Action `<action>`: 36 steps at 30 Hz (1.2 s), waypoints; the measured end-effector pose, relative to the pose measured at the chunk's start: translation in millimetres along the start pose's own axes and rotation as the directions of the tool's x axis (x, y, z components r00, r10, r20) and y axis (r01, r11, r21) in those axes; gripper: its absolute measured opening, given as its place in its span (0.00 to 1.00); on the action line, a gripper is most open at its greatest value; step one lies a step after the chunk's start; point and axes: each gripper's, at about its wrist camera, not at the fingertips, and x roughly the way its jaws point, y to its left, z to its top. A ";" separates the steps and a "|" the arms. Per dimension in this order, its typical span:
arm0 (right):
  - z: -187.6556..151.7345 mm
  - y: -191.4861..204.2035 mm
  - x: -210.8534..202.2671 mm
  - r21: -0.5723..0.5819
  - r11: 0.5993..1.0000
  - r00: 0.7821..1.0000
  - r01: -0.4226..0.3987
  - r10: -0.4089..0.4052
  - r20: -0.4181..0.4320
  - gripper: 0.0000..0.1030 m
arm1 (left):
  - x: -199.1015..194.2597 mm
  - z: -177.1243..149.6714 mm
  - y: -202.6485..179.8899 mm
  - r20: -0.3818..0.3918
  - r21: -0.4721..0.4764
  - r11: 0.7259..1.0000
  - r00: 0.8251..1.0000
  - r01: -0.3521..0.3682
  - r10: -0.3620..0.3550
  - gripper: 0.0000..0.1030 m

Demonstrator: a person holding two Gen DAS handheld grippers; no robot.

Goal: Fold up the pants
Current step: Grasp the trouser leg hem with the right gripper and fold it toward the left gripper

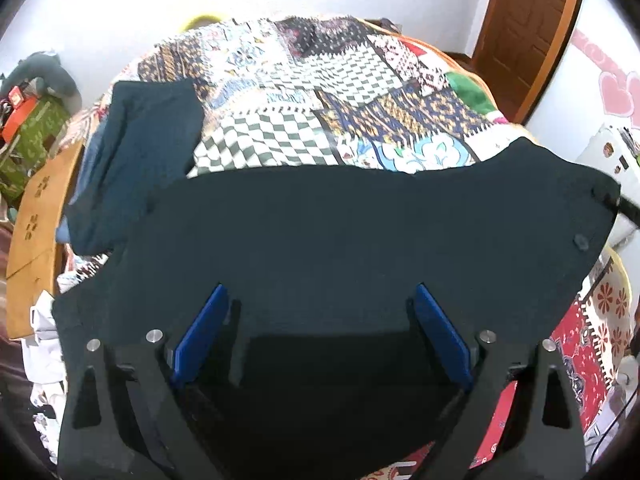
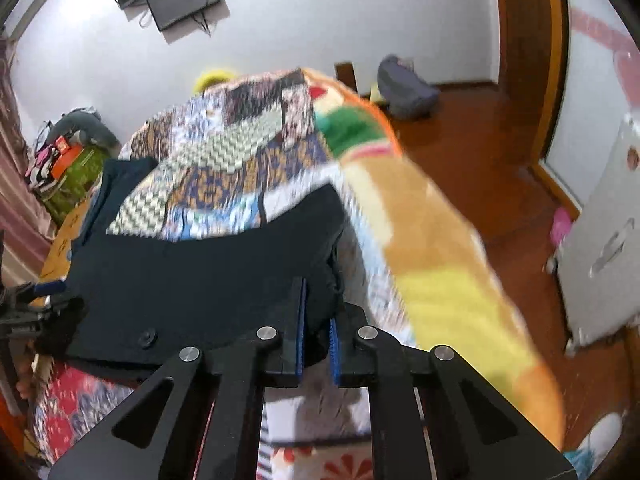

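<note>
On the patchwork quilt (image 1: 280, 92) the pants (image 1: 340, 232) lie barely folded, right gripper (image 2: 318, 344) pinching their edge, left gripper (image 1: 320, 320) spread wide above them.

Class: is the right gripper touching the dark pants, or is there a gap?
Touching. The right wrist view shows the right gripper with its blue pads pinched on a bunched edge of the dark pants.
</note>
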 end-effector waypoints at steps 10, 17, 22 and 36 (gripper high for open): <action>36.0 18.8 -8.0 -0.029 0.999 0.998 -0.029 0.031 0.061 0.07 | -37.2 4.3 27.3 0.088 -0.060 0.998 0.996 -0.003 0.009 0.92; 59.8 69.8 -26.4 -0.092 0.989 0.984 -0.112 0.123 0.125 0.07 | -69.0 -1.8 45.0 0.157 -0.095 0.995 0.987 -0.007 0.022 0.92; 77.1 115.8 -38.4 -0.151 0.970 0.963 -0.193 0.216 0.159 0.07 | -89.6 -11.0 60.6 0.198 -0.128 0.992 0.980 -0.002 0.028 0.92; 53.3 260.4 2.7 -0.306 0.857 0.900 -0.415 0.435 -0.002 0.07 | -118.3 -46.7 102.9 0.216 -0.222 0.974 0.973 -0.033 0.082 0.92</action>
